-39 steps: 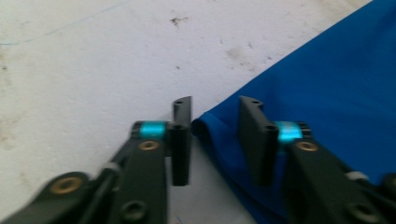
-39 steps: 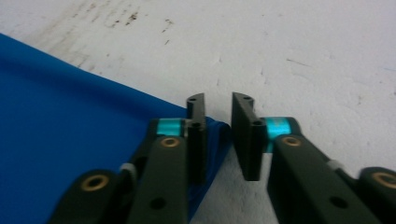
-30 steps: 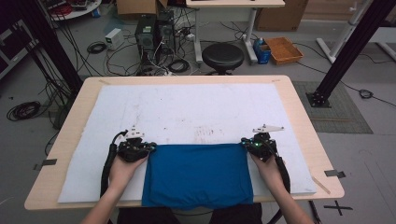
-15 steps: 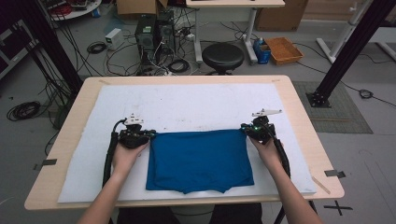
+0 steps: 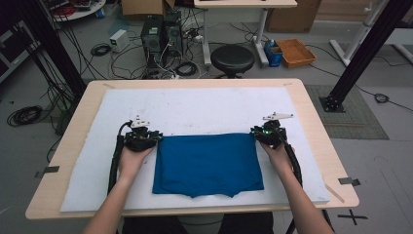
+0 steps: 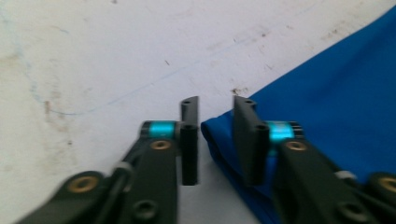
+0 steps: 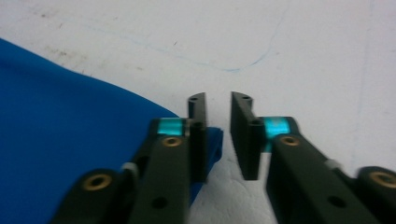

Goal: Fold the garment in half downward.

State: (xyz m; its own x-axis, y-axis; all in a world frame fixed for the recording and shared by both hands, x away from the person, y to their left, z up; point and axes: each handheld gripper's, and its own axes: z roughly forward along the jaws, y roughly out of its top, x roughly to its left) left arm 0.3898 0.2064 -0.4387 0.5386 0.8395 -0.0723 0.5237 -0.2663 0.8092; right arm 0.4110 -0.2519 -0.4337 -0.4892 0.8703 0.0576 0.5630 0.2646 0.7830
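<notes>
On the white mat (image 5: 195, 107), the folded blue cloth (image 5: 207, 163) is laid flat, flanked at its far corners by the left gripper (image 5: 157, 138) and right gripper (image 5: 255, 131), jaws narrowly parted, apparently just released.

A folded blue cloth (image 5: 207, 163) lies flat on the white mat (image 5: 195, 107) covering the wooden worktop (image 5: 311, 112), toward the near edge and roughly centred between left and right. Its shape is close to a rectangle, the far edge straight and running parallel to the worktop's long side. The near edge is less tidy, dipping into a small notch near its middle, with faint creases rising from that point. The fabric is a plain, solid mid-blue with no print. In the left gripper view, the far left corner (image 6: 212, 130) shows doubled layers with a rolled fold along the side. In the right gripper view, the far right corner (image 7: 215, 137) comes to a blunt point against the mat.
</notes>
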